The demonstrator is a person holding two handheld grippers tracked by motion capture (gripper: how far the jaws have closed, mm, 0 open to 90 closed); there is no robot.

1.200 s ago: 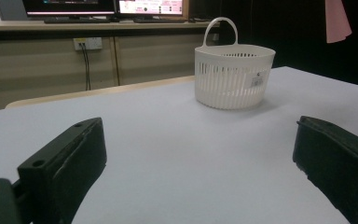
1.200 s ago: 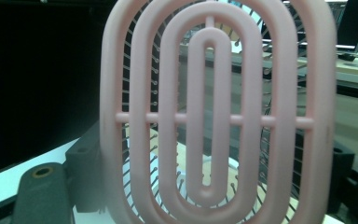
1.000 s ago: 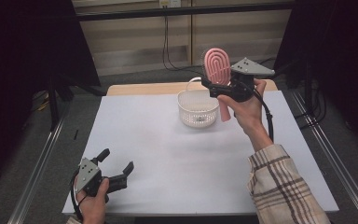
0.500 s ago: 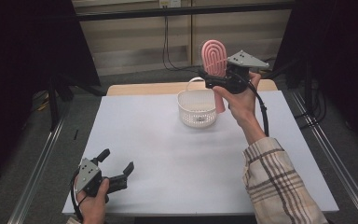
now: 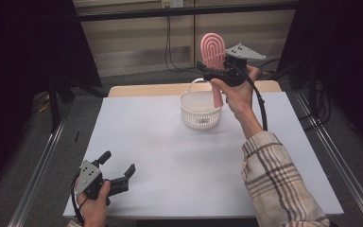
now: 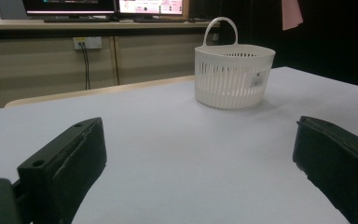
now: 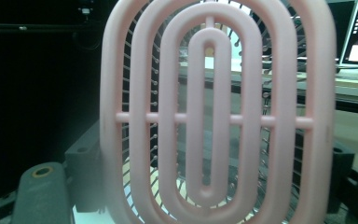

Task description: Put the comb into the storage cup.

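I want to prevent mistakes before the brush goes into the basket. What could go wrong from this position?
1. The right gripper holds the pink hairbrush upright, head up, above the white basket. The long brush may catch the basket's raised handle on the way down.
2. The basket looks light and shallow; the brush might tip it or stick out over the rim.
3. The left gripper rests open near the table's front edge, too far to steady the basket.

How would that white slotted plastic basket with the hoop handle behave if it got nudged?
The white slotted plastic basket probably slides easily: its thin, perforated walls look light and the white table looks smooth. Its broad round base suggests it would rarely tip. It looks stiff, holding its shape.
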